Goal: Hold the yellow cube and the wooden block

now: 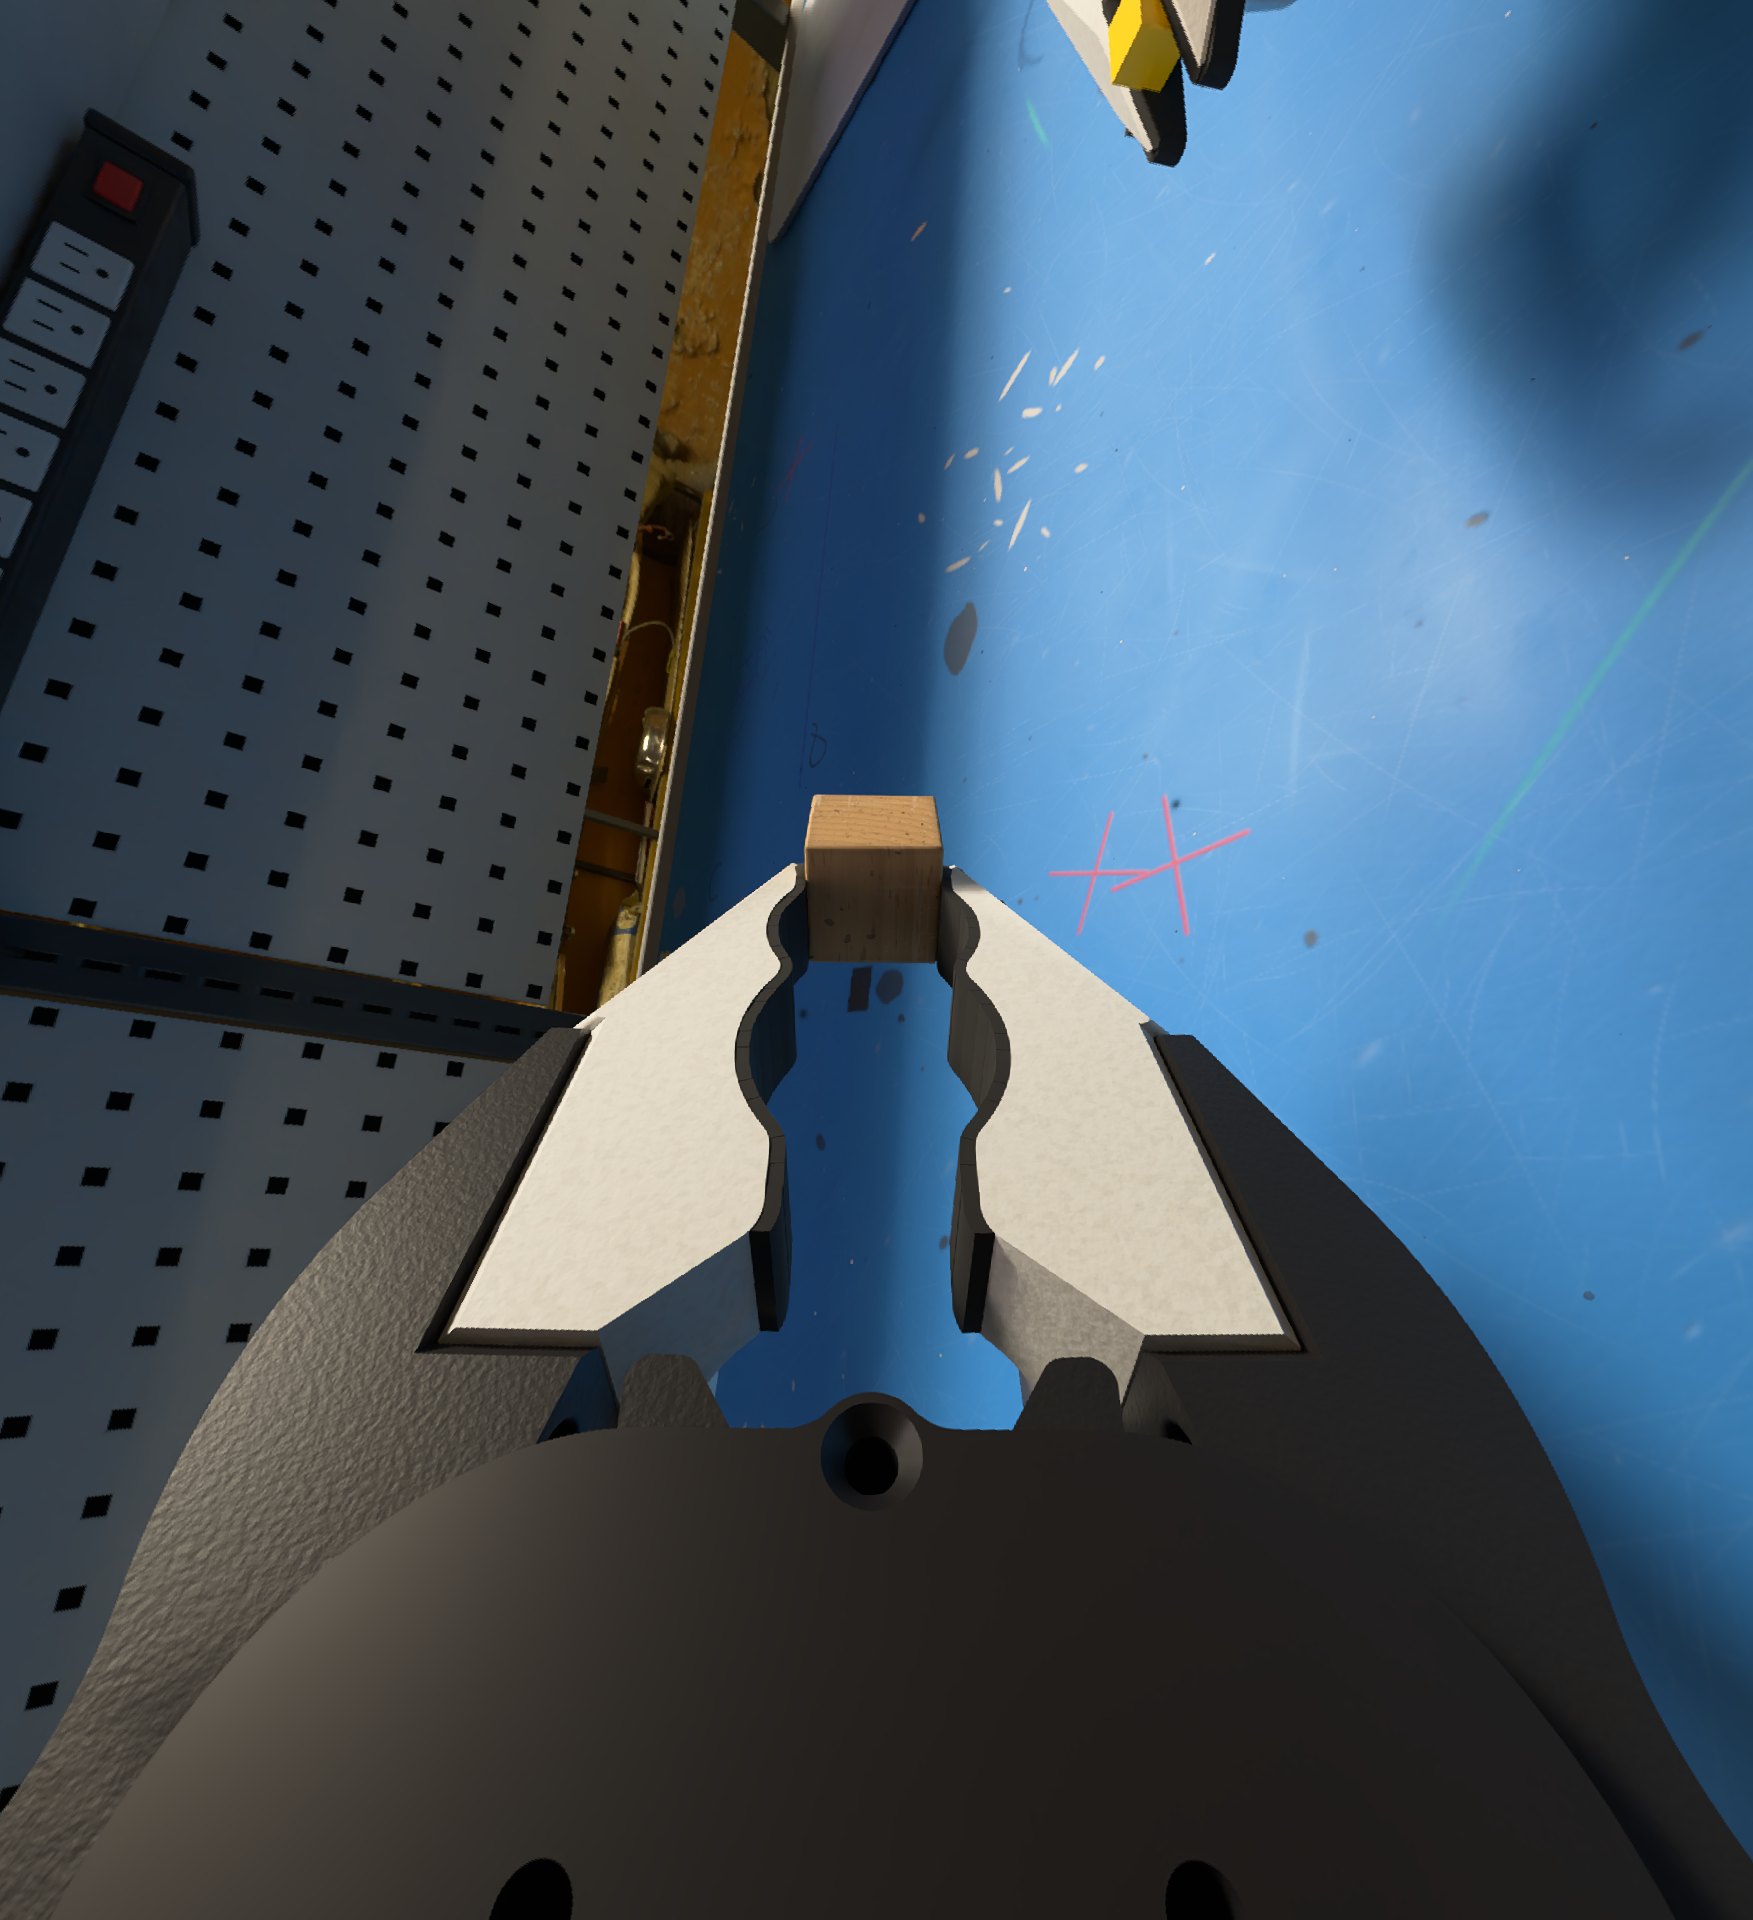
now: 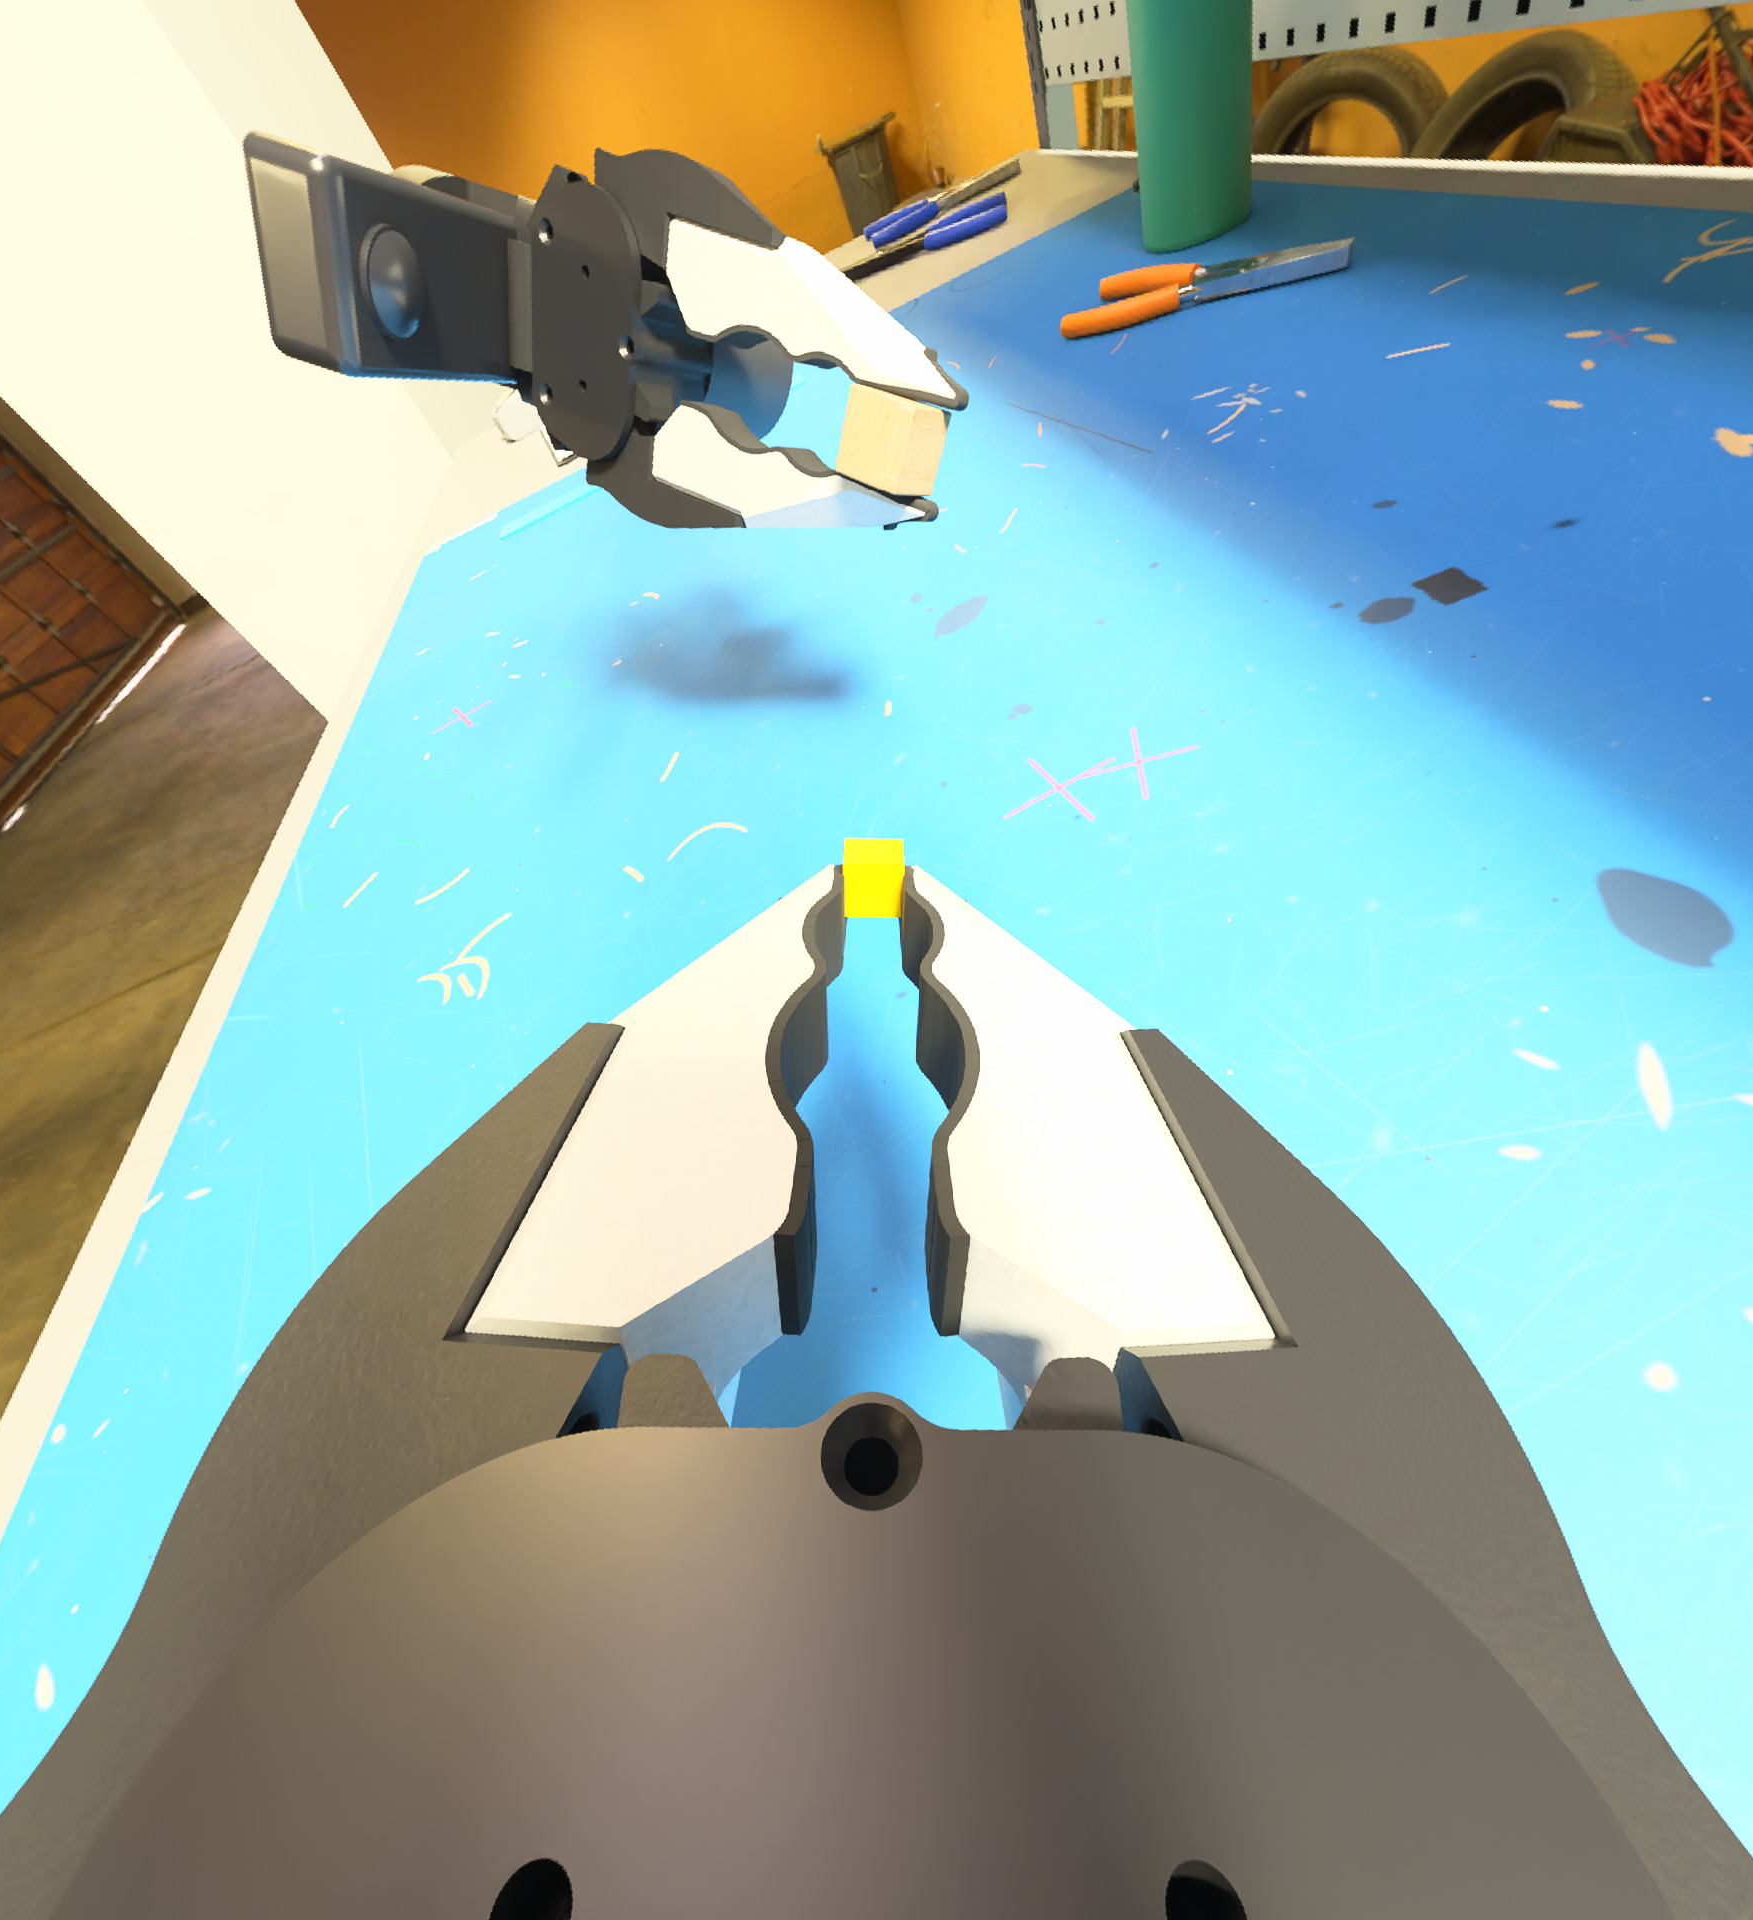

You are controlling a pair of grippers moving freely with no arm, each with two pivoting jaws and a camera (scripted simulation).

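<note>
In the left wrist view my left gripper (image 1: 873, 894) is shut on the wooden block (image 1: 872, 881), pinched between its fingertips above the blue table (image 1: 1371, 727). In the right wrist view my right gripper (image 2: 872, 883) is shut on the small yellow cube (image 2: 872, 879), held at the fingertips above the table. The left gripper (image 2: 929, 449) also shows in the right wrist view, up in the air at upper left with the wooden block (image 2: 893, 447) in it. The right gripper (image 1: 1168, 83) with the yellow cube (image 1: 1140, 47) shows at the top of the left wrist view.
A grey pegboard (image 1: 384, 520) with a black power strip (image 1: 30, 416) runs along the table's edge. Orange-handled pliers (image 2: 1194, 286), blue-handled pliers (image 2: 934, 223) and a green post (image 2: 1192, 125) stand at the far end. The table's edge (image 2: 259, 862) drops to the floor.
</note>
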